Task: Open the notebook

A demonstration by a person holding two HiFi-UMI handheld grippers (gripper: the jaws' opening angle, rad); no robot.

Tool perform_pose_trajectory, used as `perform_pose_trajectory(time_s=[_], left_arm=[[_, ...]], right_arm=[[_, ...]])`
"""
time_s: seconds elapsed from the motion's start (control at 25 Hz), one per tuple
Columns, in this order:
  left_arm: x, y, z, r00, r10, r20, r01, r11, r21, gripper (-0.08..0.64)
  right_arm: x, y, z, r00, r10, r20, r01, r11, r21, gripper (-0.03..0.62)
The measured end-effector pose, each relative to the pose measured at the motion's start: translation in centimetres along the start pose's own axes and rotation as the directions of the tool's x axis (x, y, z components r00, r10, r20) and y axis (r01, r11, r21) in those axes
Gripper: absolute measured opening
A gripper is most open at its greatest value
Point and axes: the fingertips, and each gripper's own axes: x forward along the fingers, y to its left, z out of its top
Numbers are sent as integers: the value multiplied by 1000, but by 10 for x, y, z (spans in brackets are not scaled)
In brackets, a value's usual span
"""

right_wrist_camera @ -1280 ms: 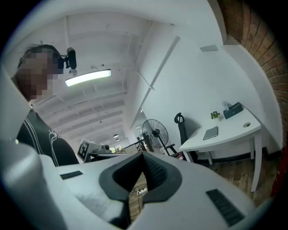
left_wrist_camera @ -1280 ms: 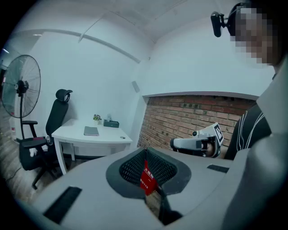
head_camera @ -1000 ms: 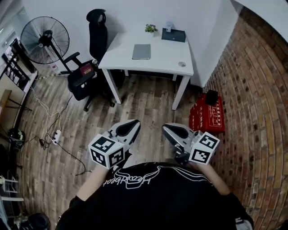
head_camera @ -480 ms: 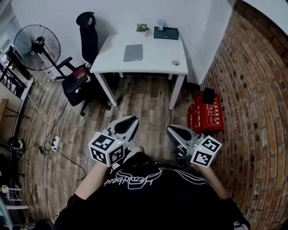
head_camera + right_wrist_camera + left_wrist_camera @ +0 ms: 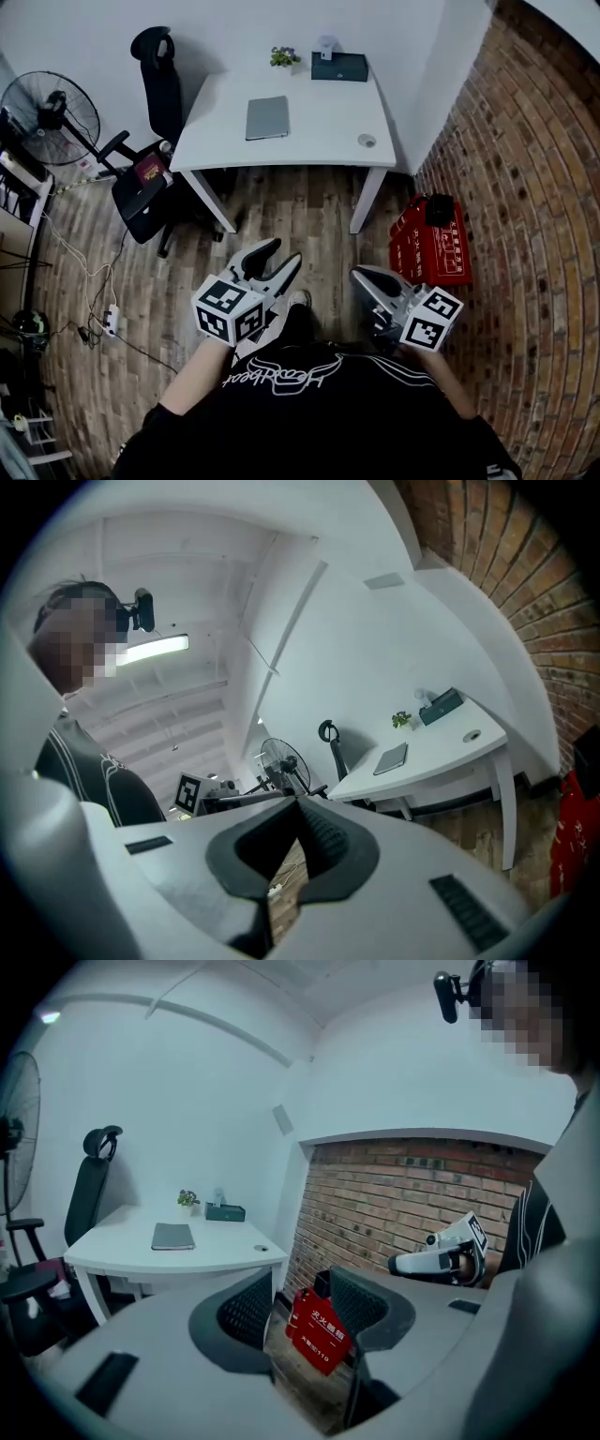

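Tools: two, both held low in front of the person's black shirt (image 5: 309,412), over the wood floor (image 5: 309,216).
Left tool (image 5: 279,255): jaws apart and opening, nothing between them; only the floor and the red crate (image 5: 429,248) show through the gap.
Right tool (image 5: 364,276): jaws together at the tips, gripping nothing.
Notebook (image 5: 267,117): one, grey, closed, lying flat near the middle of the white surface (image 5: 319,127), well apart from both tools.
Other things on the surface: one small plant (image 5: 281,56), one dark box (image 5: 339,67) at the far edge, one small round piece (image 5: 367,141) near the right front corner.
On the floor: one black office chair (image 5: 155,94) left of the surface, one fan (image 5: 47,108), one power strip (image 5: 110,320) with cables, one red crate by the brick wall (image 5: 525,234).
Head view only: the power strip and both tools together.
Left gripper view only: the right tool seen from the side, against the bricks.
Right gripper view only: the left tool's marker cube (image 5: 192,789), and the ceiling light (image 5: 155,649).
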Motion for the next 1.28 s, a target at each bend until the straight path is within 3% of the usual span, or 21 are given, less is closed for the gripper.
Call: perform_pose_trajectory(time_s=[0.24,0.68,0.92,1.28], left_arm=[[53,79,26,999,-9,-31,9,1000,-10,247],[122,230,59,995,60,-78,-60,998,7,256],[150,262,65,990,81,-112,-78,996,34,256],[203,298,62,976,129,-178,-129,992,8,256]], right_arm=[[67,-52,29,999,-35,-28,36,999,36,2],[201,-136,92,997,-29,-65,30,999,17,2],[227,-162,103,997,-33,-69,35,999,25,2],[249,-226,127,996,-20,-83,26,997,79,2]])
